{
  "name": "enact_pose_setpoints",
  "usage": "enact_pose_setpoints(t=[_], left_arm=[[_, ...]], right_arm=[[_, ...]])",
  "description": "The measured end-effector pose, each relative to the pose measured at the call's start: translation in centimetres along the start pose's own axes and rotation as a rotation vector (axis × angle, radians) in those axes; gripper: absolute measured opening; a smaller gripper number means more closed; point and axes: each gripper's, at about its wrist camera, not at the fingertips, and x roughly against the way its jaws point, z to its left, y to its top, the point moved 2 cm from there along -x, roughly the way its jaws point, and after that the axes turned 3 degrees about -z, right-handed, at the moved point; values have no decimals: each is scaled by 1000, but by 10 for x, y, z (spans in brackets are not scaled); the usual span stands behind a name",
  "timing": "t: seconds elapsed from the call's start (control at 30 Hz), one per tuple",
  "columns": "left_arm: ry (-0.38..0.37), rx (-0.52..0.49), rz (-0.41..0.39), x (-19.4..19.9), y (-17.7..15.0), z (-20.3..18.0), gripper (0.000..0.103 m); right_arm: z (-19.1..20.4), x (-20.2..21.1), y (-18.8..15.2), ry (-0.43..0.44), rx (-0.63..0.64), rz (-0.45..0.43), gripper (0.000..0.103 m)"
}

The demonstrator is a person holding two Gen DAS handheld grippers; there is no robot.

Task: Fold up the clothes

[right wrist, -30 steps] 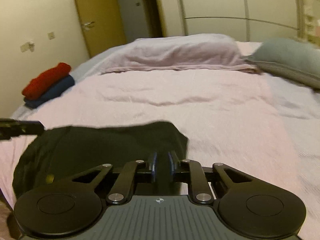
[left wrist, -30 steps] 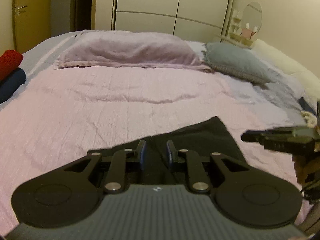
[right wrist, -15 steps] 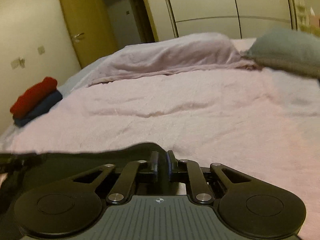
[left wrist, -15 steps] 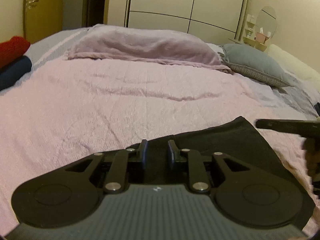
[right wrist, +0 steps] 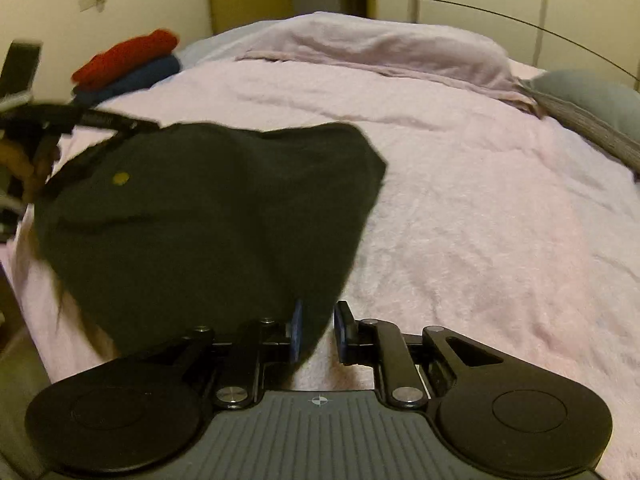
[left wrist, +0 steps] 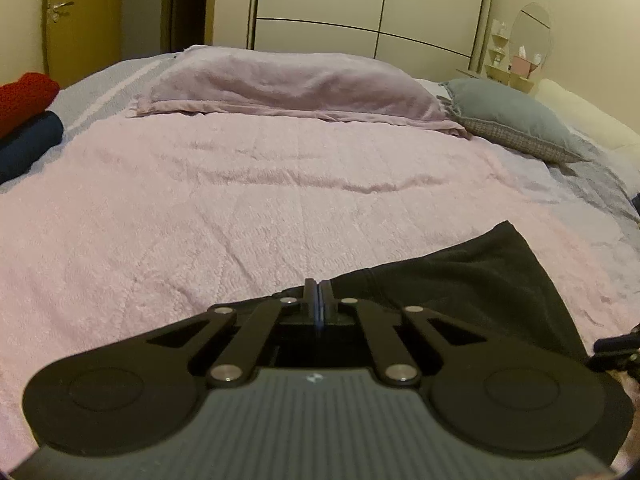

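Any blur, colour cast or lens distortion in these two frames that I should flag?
Right wrist: motion blur on the black garment and the left gripper at the frame's left; bed fairly sharp. Left wrist: sharp throughout. Both: dim yellowish indoor light, fisheye bending the wardrobe lines, dark corner vignetting.

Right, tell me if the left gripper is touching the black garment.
Touching. The right wrist view shows the left gripper with shut jaws pinching a corner of the black garment, the cloth hanging from them.
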Motion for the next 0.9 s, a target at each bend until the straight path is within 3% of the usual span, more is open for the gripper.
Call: enact_pose_setpoints(t=[0.13,0.27,0.4,0.47,0.73,0.9], left_arm=[[-50,8,-13,48,4,-9,7],[-89,-45,35,85,-18,-21,11],[-77,-13,95,75,-45,-10,9],[-81,22,97,71,-43,-7,8],[-50,-34,89,80,-43,-19,8],[-56,9,105,73,-46,-12,8]], right_arm=[[1,12,3,9,-35,1,15],[10,5,-2,32,-31,34,15],[19,-2,-7,54,-26,66,15],[21,0,-8,56,-26,72,15],[26,20,-8,37,-35,70,15],[23,35,-14,-82,-76,89,16]])
